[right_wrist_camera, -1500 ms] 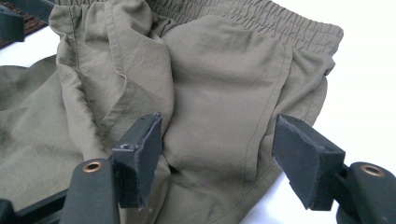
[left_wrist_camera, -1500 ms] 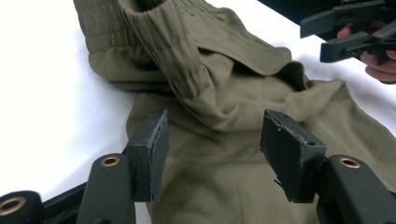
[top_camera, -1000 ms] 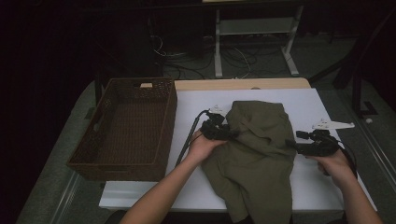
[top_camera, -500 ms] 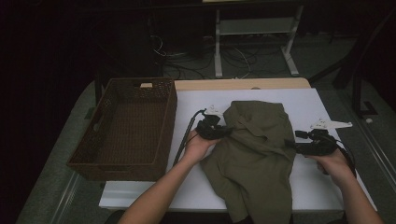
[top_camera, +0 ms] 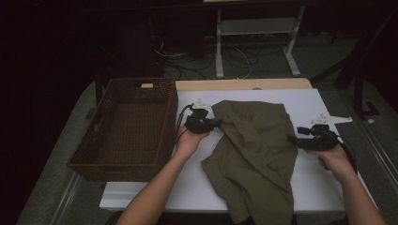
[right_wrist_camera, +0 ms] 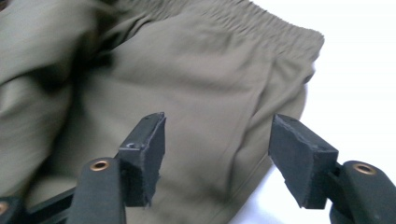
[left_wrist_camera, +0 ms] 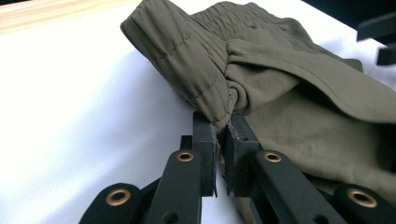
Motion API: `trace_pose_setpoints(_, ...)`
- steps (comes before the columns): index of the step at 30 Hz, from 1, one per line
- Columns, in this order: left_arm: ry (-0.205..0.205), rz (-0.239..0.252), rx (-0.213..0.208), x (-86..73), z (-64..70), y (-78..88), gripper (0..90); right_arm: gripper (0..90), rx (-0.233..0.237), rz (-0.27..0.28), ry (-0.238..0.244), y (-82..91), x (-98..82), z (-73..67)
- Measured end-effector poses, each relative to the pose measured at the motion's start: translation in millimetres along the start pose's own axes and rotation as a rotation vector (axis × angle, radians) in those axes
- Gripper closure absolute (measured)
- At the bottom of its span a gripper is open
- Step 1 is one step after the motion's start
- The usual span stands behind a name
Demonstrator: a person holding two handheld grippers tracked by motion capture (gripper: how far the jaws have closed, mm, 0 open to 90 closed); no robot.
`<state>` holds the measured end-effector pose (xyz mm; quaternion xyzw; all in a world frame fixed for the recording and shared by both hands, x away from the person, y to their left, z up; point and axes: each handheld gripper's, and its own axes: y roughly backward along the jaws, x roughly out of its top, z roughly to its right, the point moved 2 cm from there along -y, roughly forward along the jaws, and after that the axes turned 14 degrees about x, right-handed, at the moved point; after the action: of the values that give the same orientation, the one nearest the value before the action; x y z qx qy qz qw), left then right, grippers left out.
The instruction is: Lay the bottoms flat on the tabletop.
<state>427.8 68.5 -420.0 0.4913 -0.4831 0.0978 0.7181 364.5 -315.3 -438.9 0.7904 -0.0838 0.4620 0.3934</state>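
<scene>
Two grippers: one on each side edge of the shorts [top_camera: 256, 150], waistband far, legs toward the person.
Left gripper [left_wrist_camera: 223, 133]: clamped on bunched waistband corner.
Right gripper [right_wrist_camera: 217, 144]: jaws apart, astride the near side seam, not pinching.
Shorts: crumpled on white table [top_camera: 324, 187].

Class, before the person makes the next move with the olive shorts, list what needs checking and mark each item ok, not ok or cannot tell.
1. Left tongs clamped on the shorts: ok, a pinch of the waistband edge sits between the closed jaws.
2. Right tongs gripping fabric: not ok, jaws stand apart over the cloth, not pressing it.
3. Shorts flat: not ok, rumpled and folded over, one leg hangs over the near table edge.
4. Basket ready to receive: ok, it stands beside the shorts on the left.
5. Cables free of the cloth: cannot tell.
</scene>
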Motion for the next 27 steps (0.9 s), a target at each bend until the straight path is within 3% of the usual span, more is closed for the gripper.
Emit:
trace_pose_setpoints(3,-0.005,-0.002,0.010,-0.4,-1.4,-0.2,83.5,41.4,-0.033,0.020,-0.022,-9.0,12.5,12.0)
trace_pose_setpoints(6,-0.005,-0.005,0.016,-1.1,-1.2,-0.7,83.6,45.9,-0.071,0.005,-0.018,-19.7,21.3,20.5)
trace_pose_setpoints(10,-0.008,-0.007,0.024,-1.8,-2.0,0.2,83.6,53.7,-0.122,-0.017,-0.053,-31.4,27.7,36.8)
trace_pose_setpoints(17,-0.003,-0.012,0.030,-3.5,-4.1,-1.2,83.8,63.2,-0.150,-0.013,-0.135,-43.8,27.3,62.6)
trace_pose_setpoints(23,-0.005,-0.010,0.040,-3.5,-2.1,-2.4,83.8,67.7,-0.144,-0.073,-0.144,-55.2,19.3,67.1)
trace_pose_setpoints(27,-0.006,-0.015,0.042,-3.9,-0.5,-3.8,84.1,82.7,-0.146,-0.094,-0.120,-58.2,21.1,63.9)
